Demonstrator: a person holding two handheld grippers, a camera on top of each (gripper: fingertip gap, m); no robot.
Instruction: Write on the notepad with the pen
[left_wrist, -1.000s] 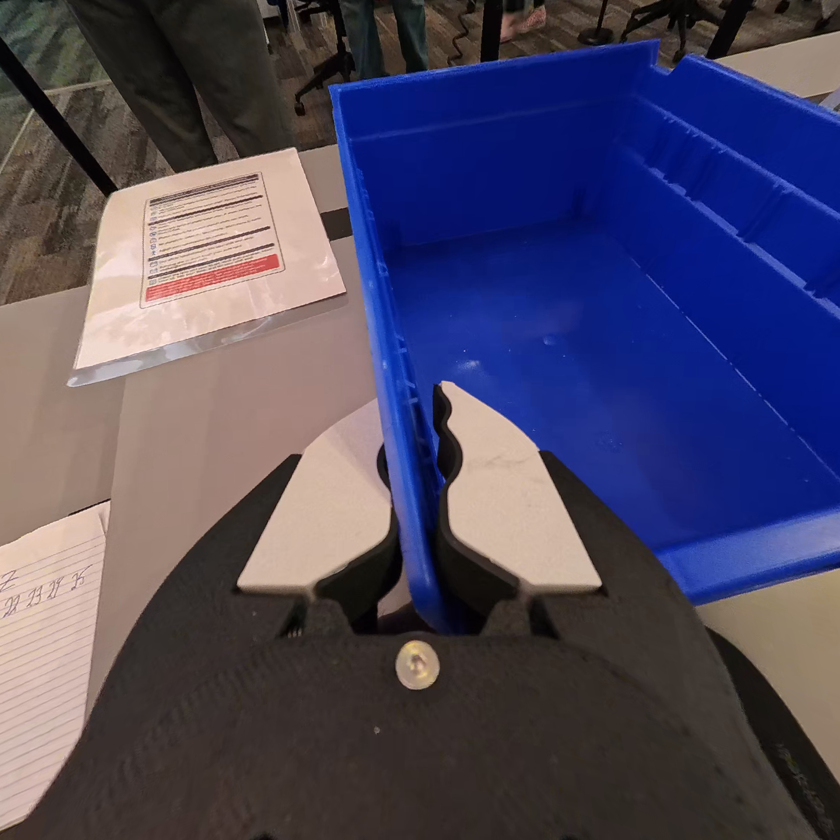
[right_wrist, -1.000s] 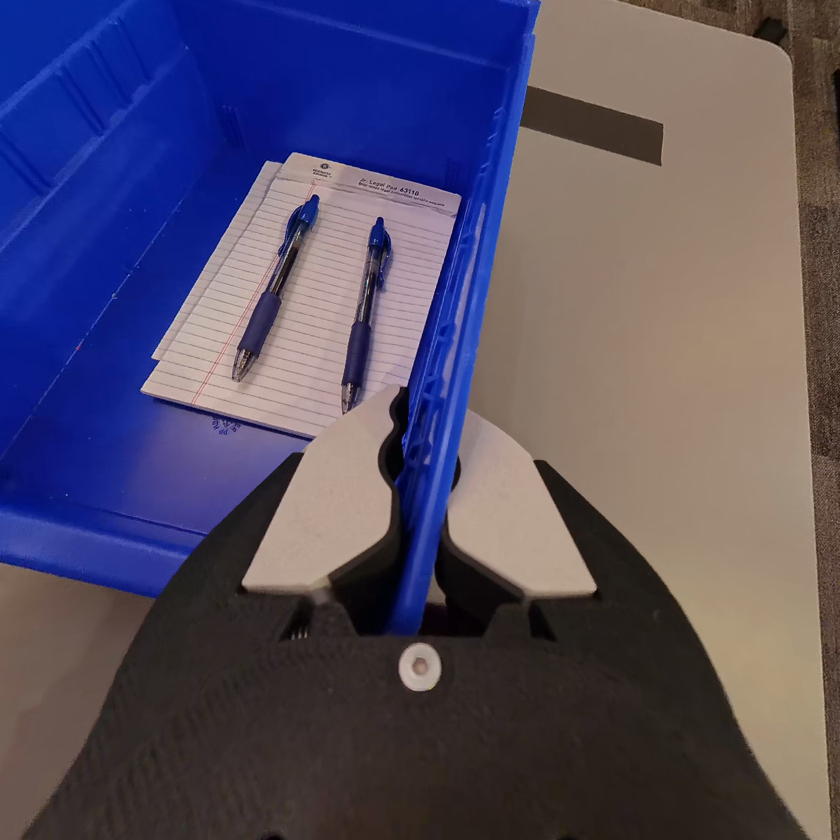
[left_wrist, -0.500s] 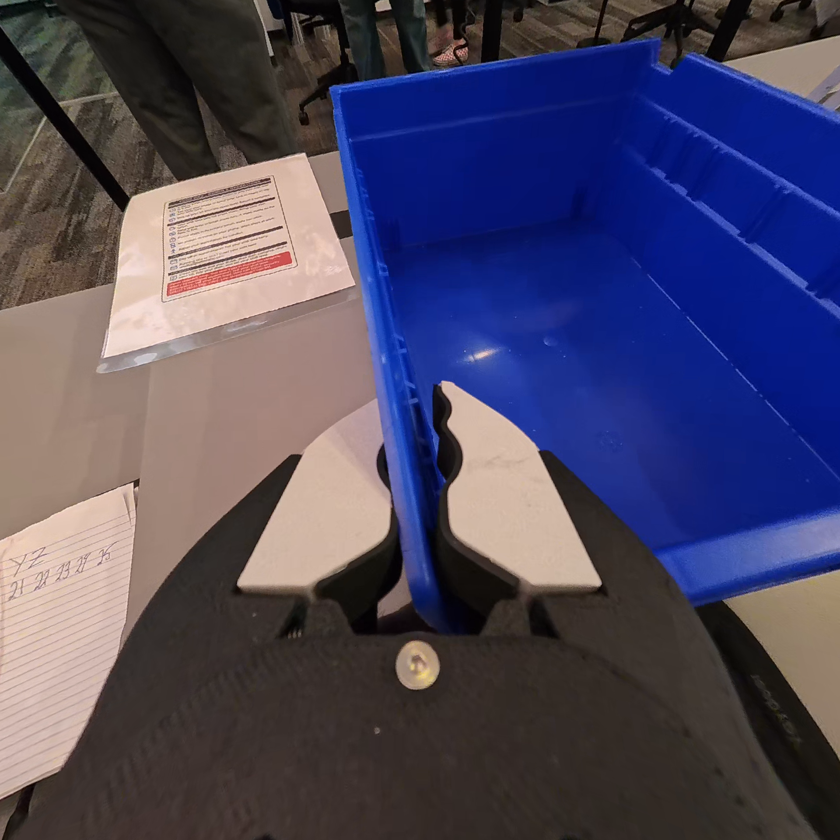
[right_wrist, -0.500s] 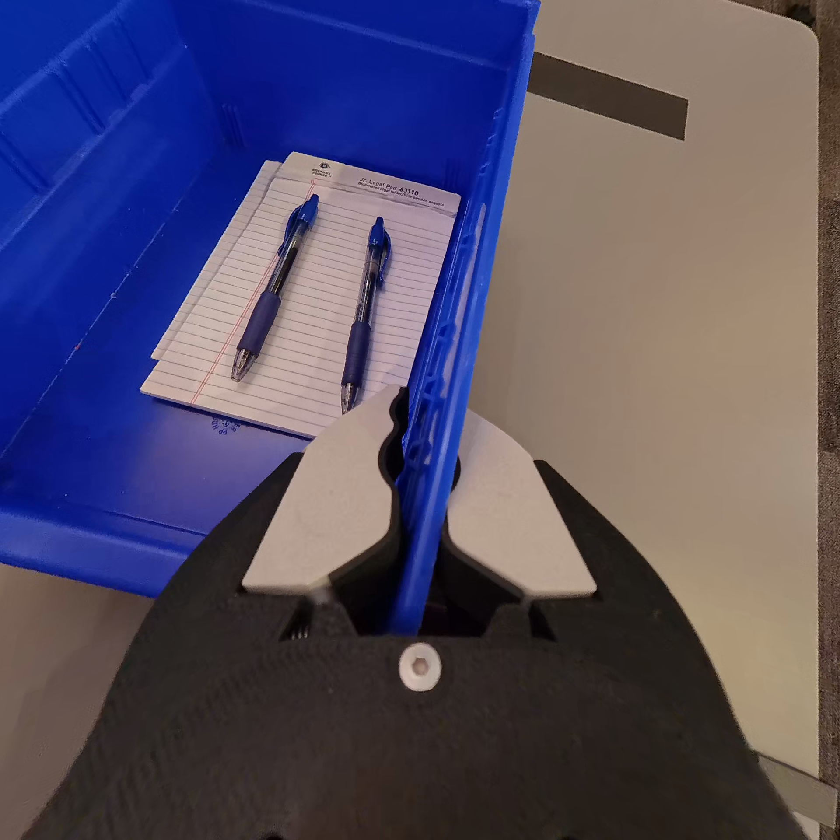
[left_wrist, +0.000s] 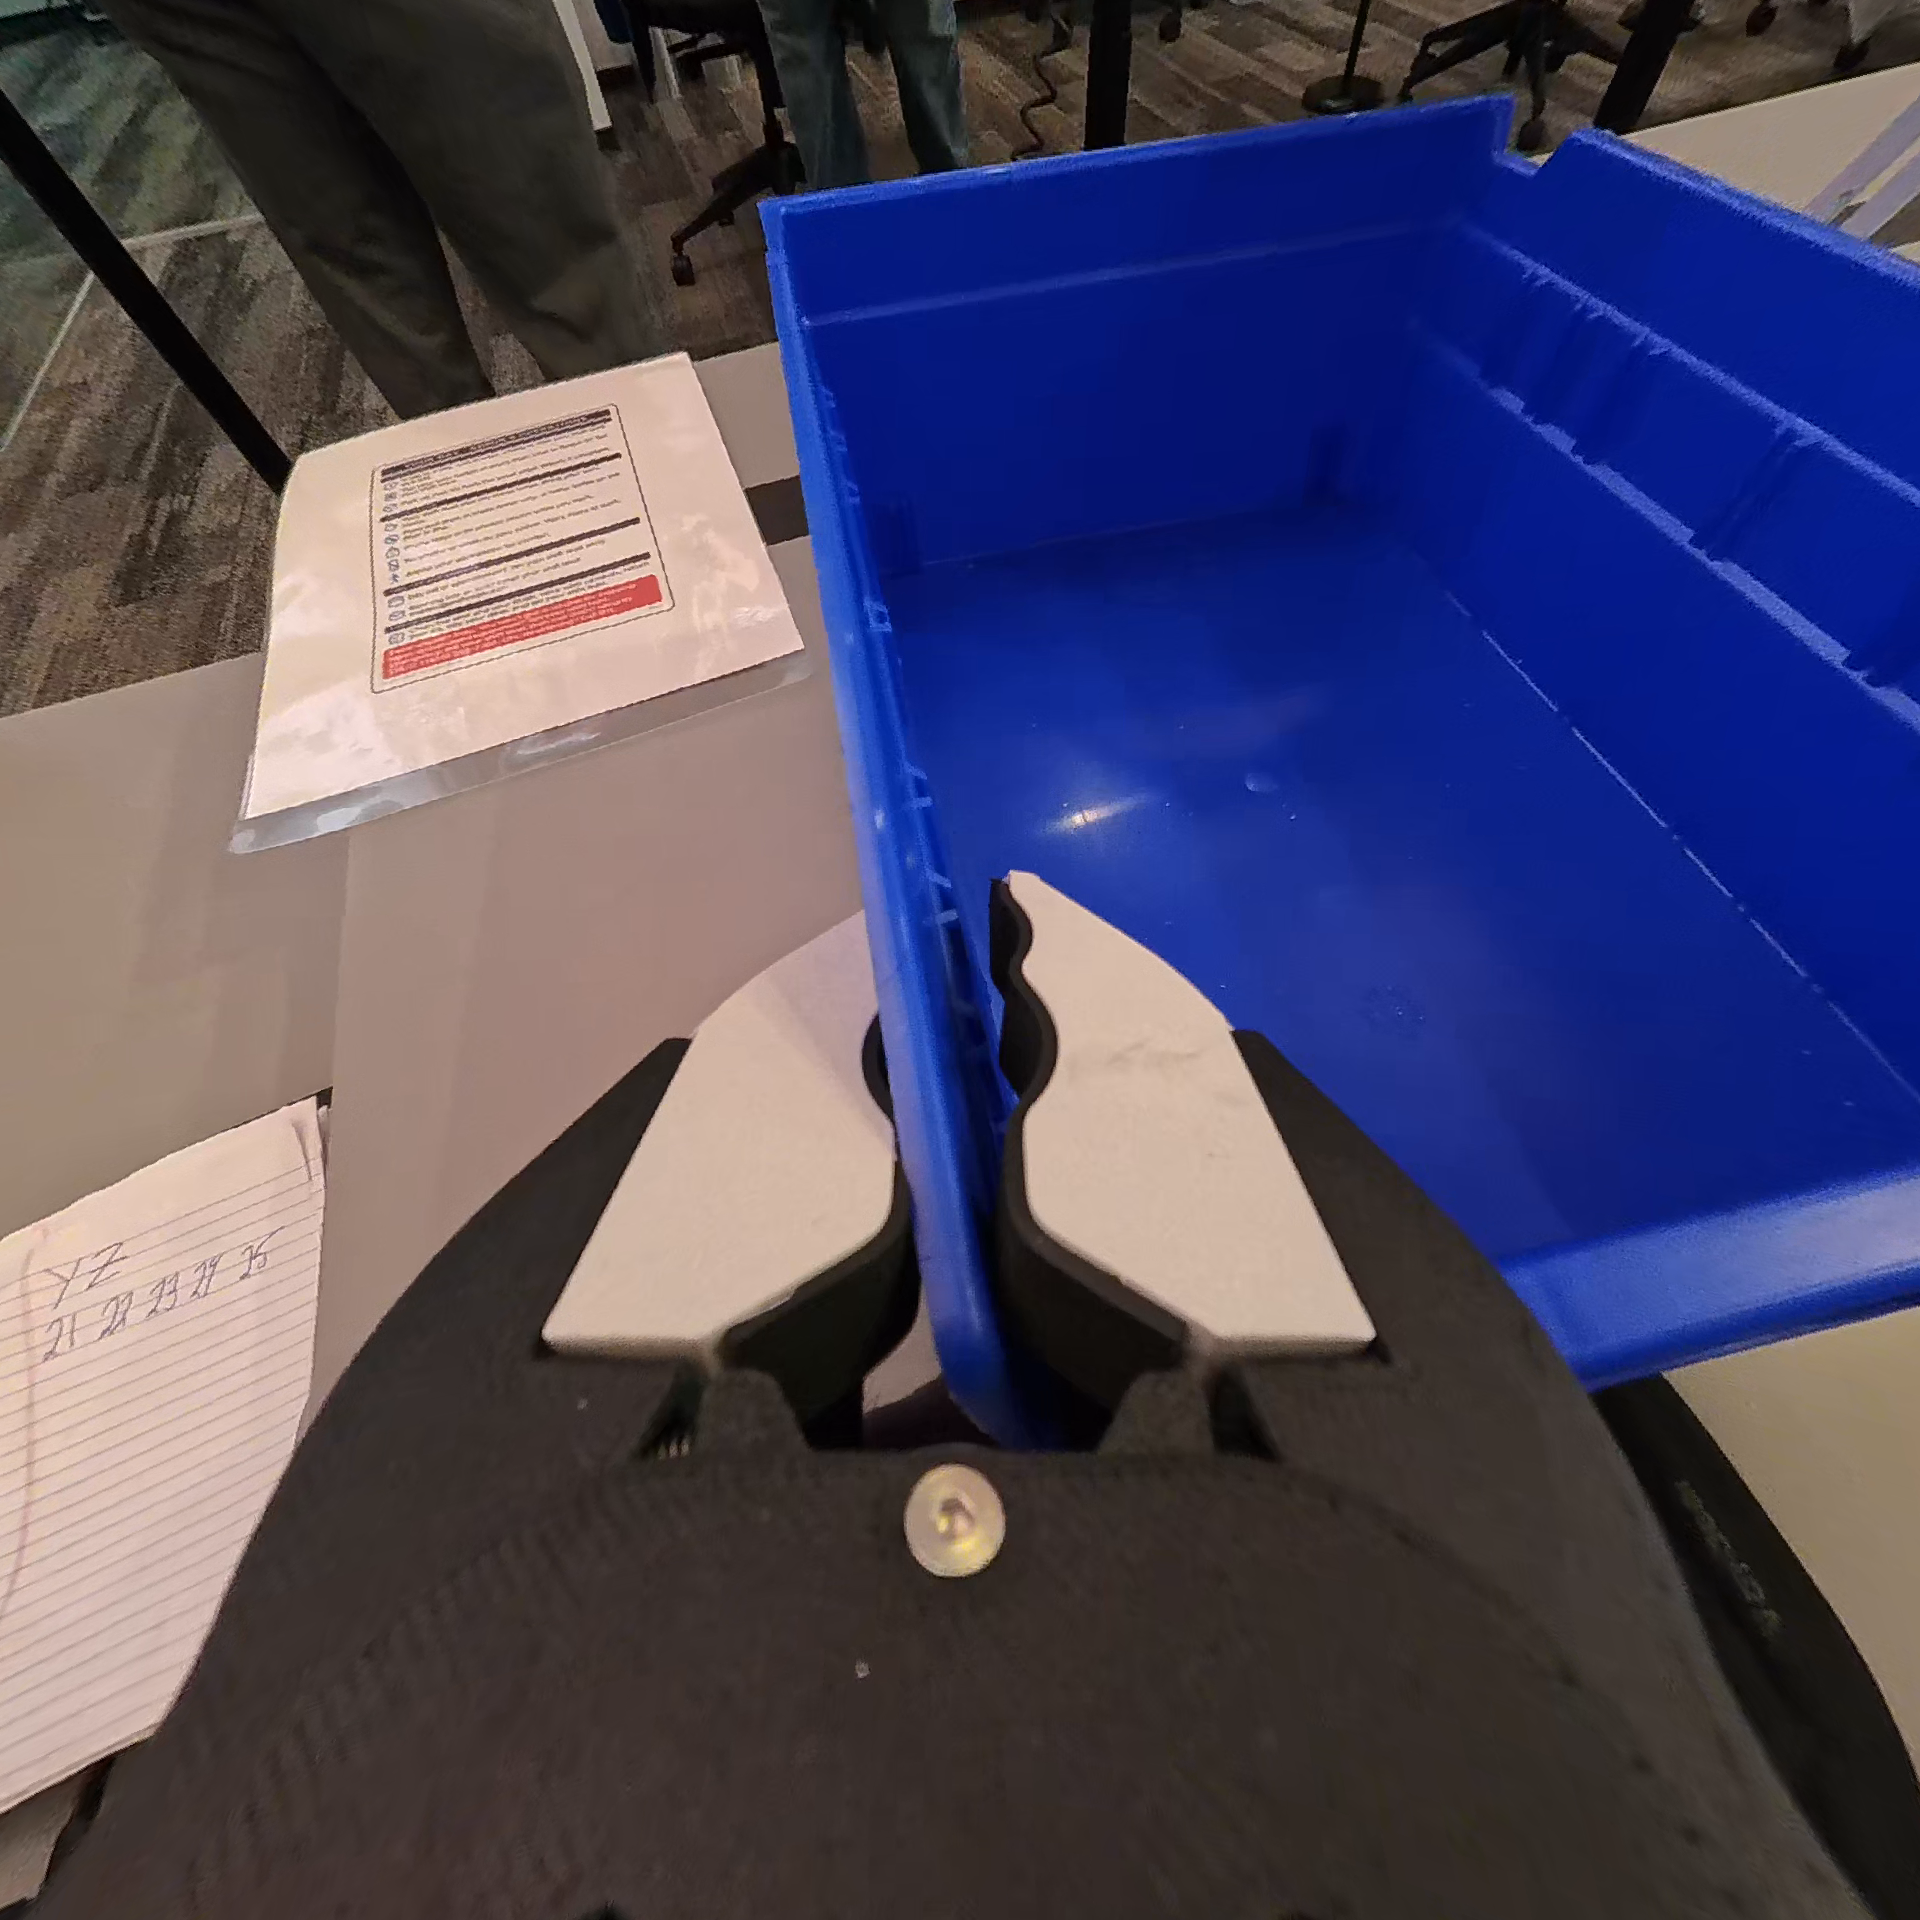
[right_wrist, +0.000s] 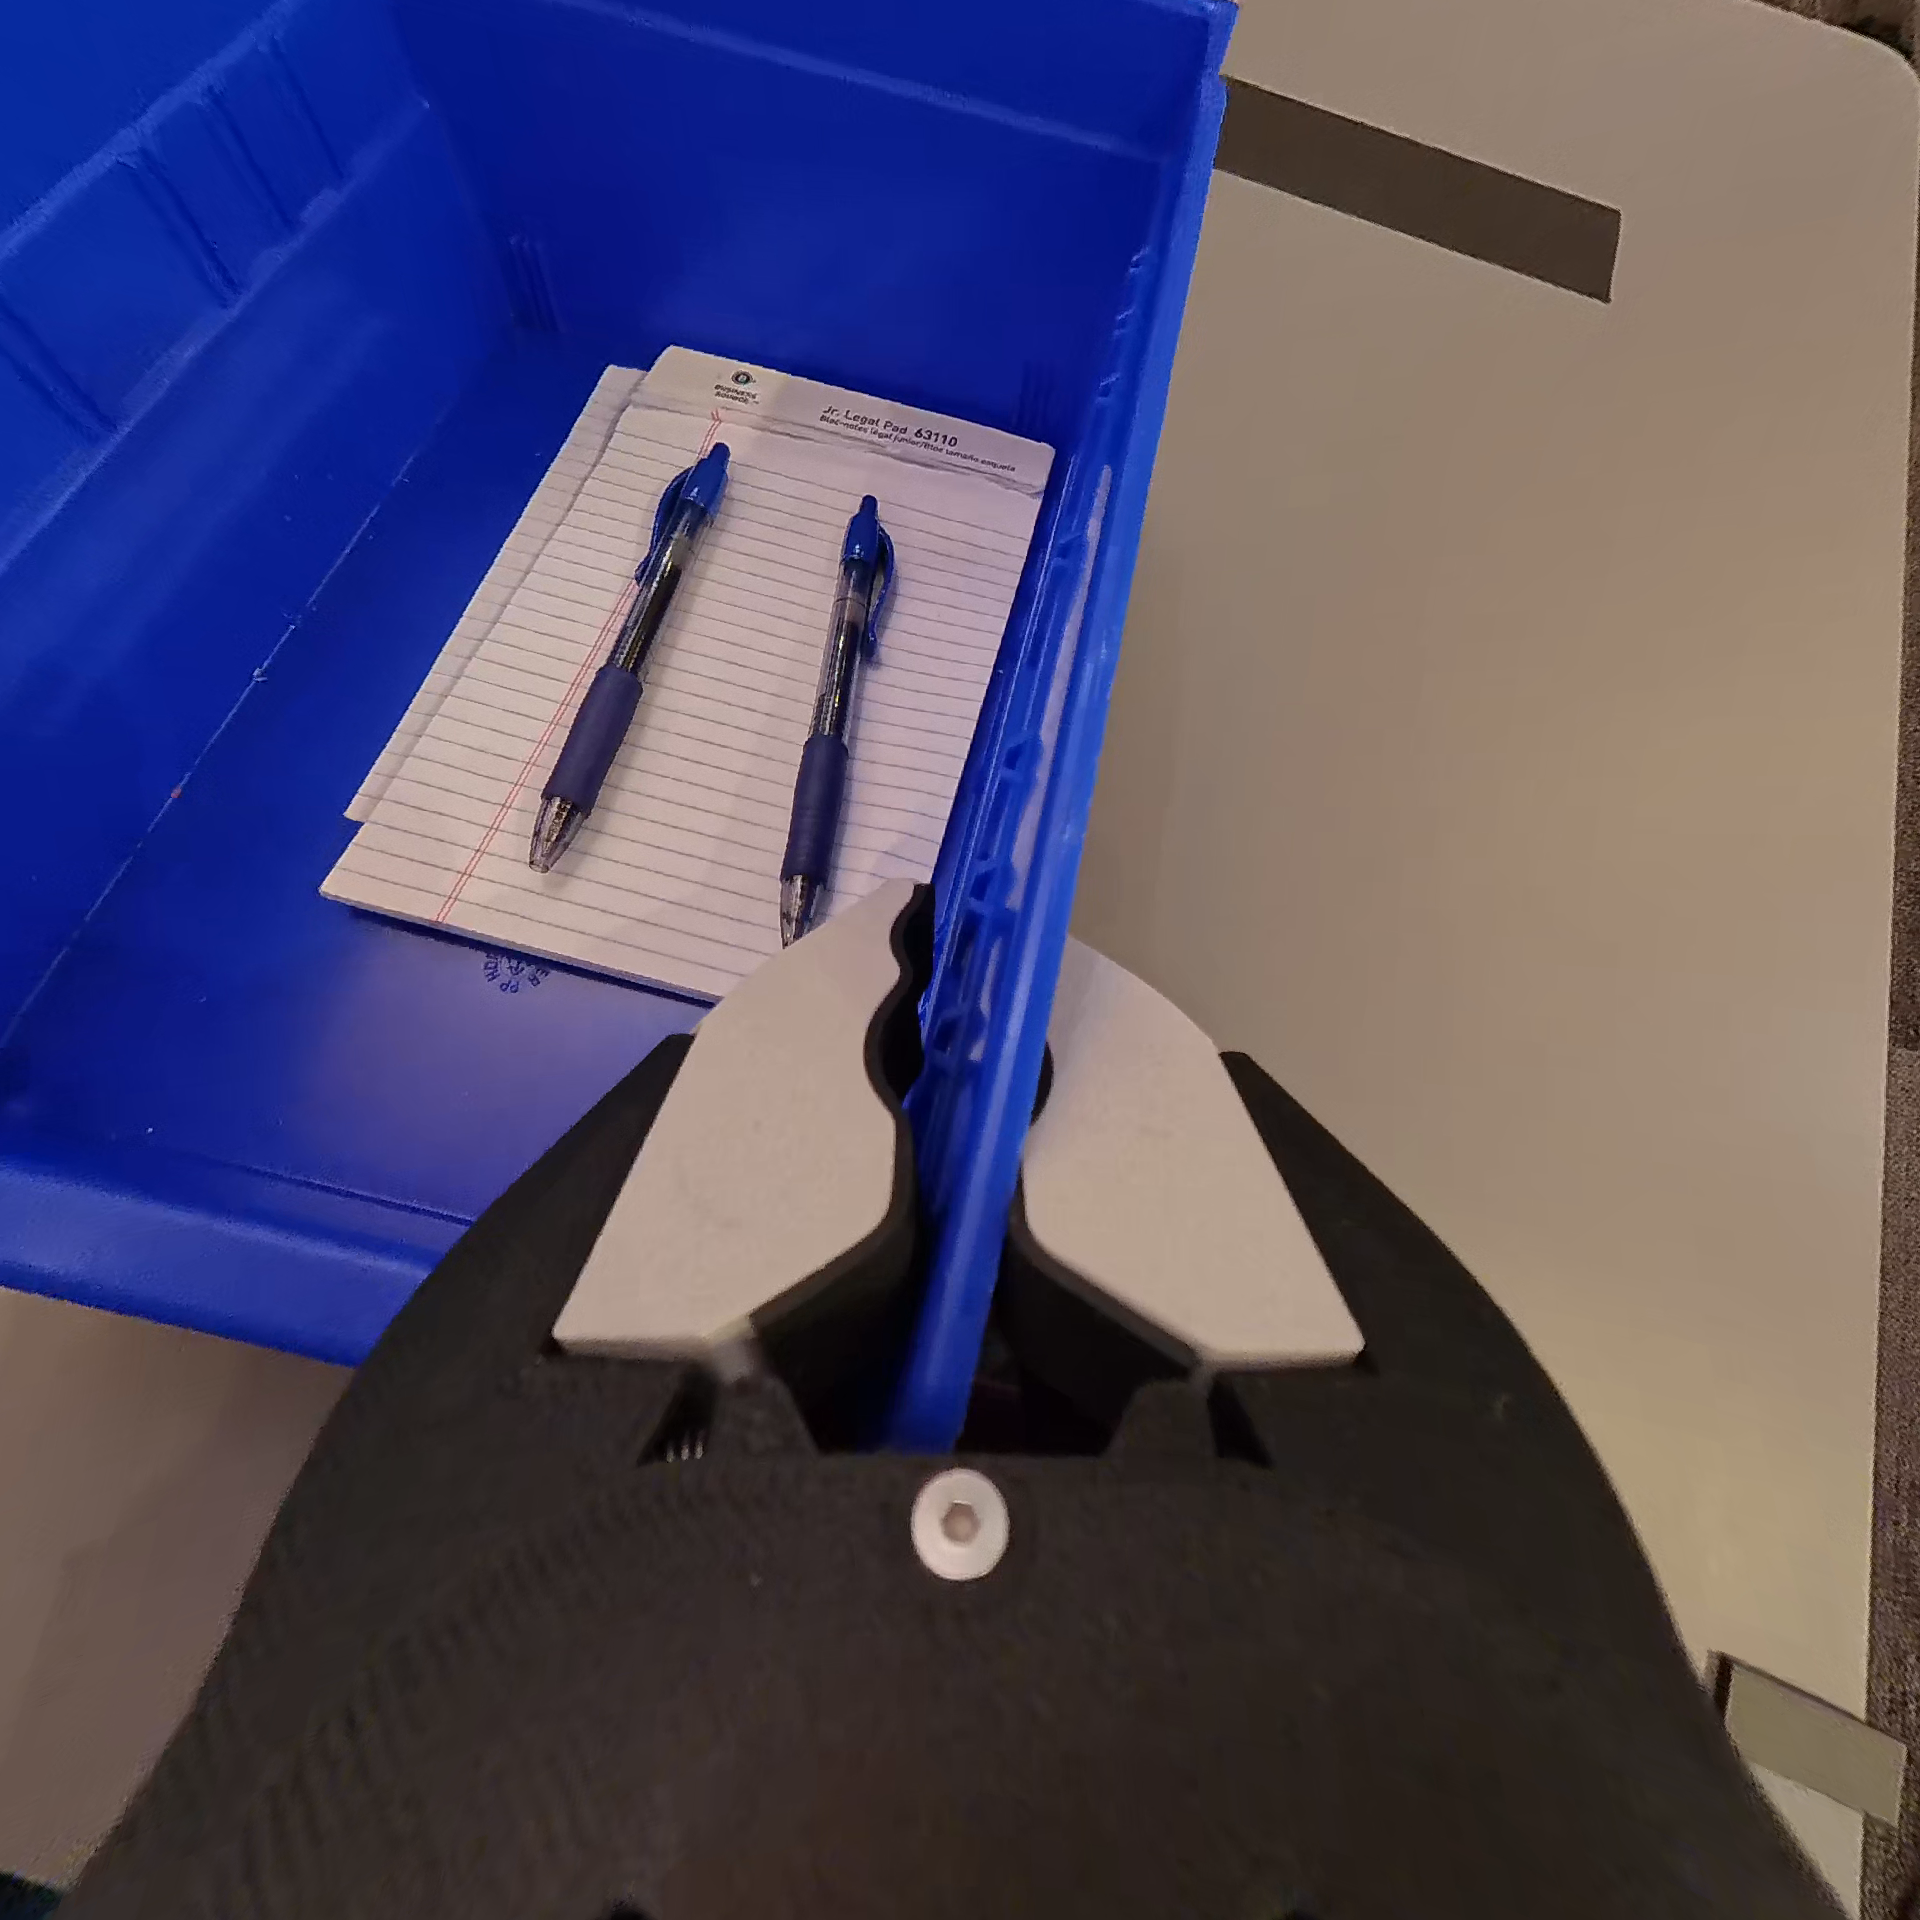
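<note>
— What do the left gripper (left_wrist: 940, 1039) jaws have?
— They pinch the left side wall of the blue plastic bin (left_wrist: 1351, 779), one finger inside, one outside.

— And the right gripper (right_wrist: 971, 1039)?
— Its jaws are clamped on the opposite wall of the same bin, pads against the plastic.

— Where is the notepad?
— The lined notepad (right_wrist: 727, 748) lies flat on the bin floor, close to the right-hand wall. Two blue retractable pens (right_wrist: 629, 655) (right_wrist: 836, 707) lie on it, side by side, tips toward the camera.

— Outside the bin?
— On the grey bench (left_wrist: 540, 935), a laminated sheet (left_wrist: 520, 592) near the far edge and a written-on lined page (left_wrist: 145, 1455) at the left.
</note>
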